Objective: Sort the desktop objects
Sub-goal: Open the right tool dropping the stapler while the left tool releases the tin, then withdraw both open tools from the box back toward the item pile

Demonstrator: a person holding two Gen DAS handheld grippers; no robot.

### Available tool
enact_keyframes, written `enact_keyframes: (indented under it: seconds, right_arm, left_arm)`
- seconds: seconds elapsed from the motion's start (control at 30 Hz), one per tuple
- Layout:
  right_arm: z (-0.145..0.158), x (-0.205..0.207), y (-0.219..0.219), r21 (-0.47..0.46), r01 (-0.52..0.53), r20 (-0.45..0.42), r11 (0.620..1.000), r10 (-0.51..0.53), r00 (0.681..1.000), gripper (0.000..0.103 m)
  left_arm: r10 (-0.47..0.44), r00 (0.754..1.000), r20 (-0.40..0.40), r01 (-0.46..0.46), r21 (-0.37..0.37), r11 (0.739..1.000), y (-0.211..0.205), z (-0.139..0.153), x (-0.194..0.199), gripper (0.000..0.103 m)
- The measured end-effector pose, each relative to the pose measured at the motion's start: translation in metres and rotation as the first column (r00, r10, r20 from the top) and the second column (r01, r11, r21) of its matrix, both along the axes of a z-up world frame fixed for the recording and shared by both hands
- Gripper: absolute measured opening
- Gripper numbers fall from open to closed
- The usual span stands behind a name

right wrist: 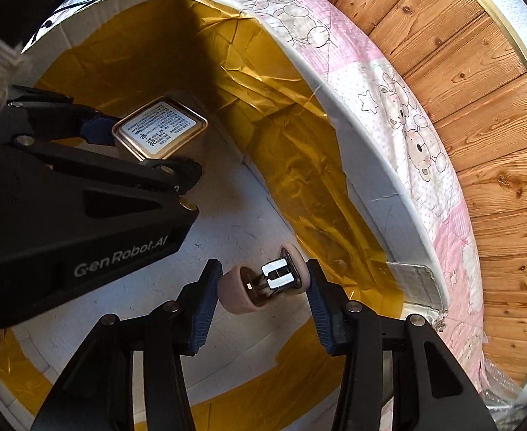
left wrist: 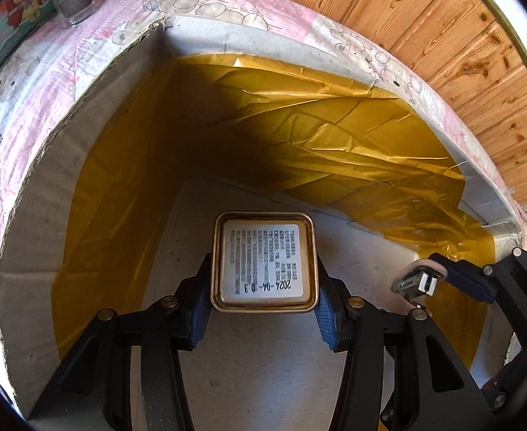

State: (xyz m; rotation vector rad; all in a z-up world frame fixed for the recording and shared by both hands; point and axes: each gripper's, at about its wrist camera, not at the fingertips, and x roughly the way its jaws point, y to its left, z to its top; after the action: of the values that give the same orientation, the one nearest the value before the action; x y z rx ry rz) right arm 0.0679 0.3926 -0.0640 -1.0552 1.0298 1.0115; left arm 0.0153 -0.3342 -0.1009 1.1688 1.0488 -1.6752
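Both are down inside the cardboard box (left wrist: 26, 251): left hand-held gripper (left wrist: 263, 309) pinching a square tin (left wrist: 263, 262) mid-frame, right hand-held gripper (right wrist: 263, 294) clamped around a pink plug (right wrist: 260, 280) at lower centre.

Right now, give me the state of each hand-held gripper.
Left hand-held gripper: closed on the square tin.
Right hand-held gripper: holding the pink plug.

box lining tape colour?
Glossy amber-yellow tape lines the cardboard box walls; clearest in the left wrist view.
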Motion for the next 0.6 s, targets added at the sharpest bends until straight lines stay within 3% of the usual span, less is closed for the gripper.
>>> enact_keyframes:
  seconds: [0.23, 0.33, 0.6]
  right_arm:
    - [0.013, -0.012, -0.013, 0.013, -0.012, 0.000, 1.000, 0.012, 1.000, 0.054]
    - [0.026, -0.026, -0.024, 0.037, -0.031, 0.006, 0.999, 0.031, 1.000, 0.063]
    - [0.058, -0.068, -0.067, 0.062, -0.107, 0.016, 0.992, 0.107, 0.994, 0.064]
  left_arm:
    - [-0.022, 1.000, 0.012, 0.022, -0.015, 1.000, 0.009, 0.016, 0.000, 0.052]
    - [-0.038, 0.999, 0.016, 0.039, -0.030, 0.999, 0.017, 0.028, 0.002, 0.052]
    - [-0.105, 0.994, 0.028, 0.106, -0.047, 0.993, 0.056, 0.065, 0.018, 0.052]
